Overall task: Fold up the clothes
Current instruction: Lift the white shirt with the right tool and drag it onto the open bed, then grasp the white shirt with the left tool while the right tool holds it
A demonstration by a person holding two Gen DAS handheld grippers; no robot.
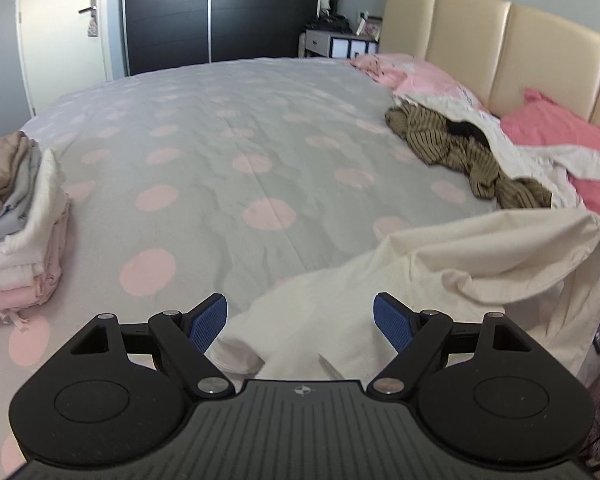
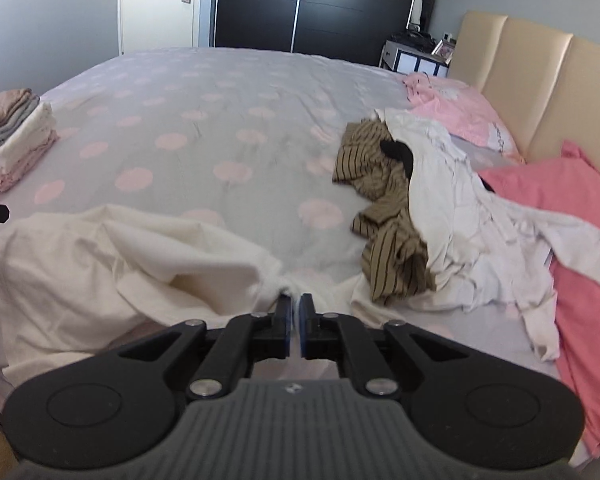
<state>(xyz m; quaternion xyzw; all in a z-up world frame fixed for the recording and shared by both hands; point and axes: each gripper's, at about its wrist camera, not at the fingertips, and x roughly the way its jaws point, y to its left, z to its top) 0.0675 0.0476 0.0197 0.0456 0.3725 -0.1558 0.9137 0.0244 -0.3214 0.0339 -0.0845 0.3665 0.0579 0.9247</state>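
On the polka-dot bed (image 1: 228,128), both tools tilt downward. The left hand-held gripper (image 1: 300,322) gapes wide over the cream garment (image 1: 440,256), gripping nothing. The right hand-held gripper (image 2: 295,312), nearly closed, pinches its bunched edge. Bare duvet stretches toward twelve o'clock; folded stack (image 1: 20,232) at nine.

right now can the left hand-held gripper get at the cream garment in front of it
Probably yes. The left hand-held gripper stands wide open with the cream garment lying right past its blue pads, and nothing lies between them. The garment's far corner sits at the right hand-held gripper.
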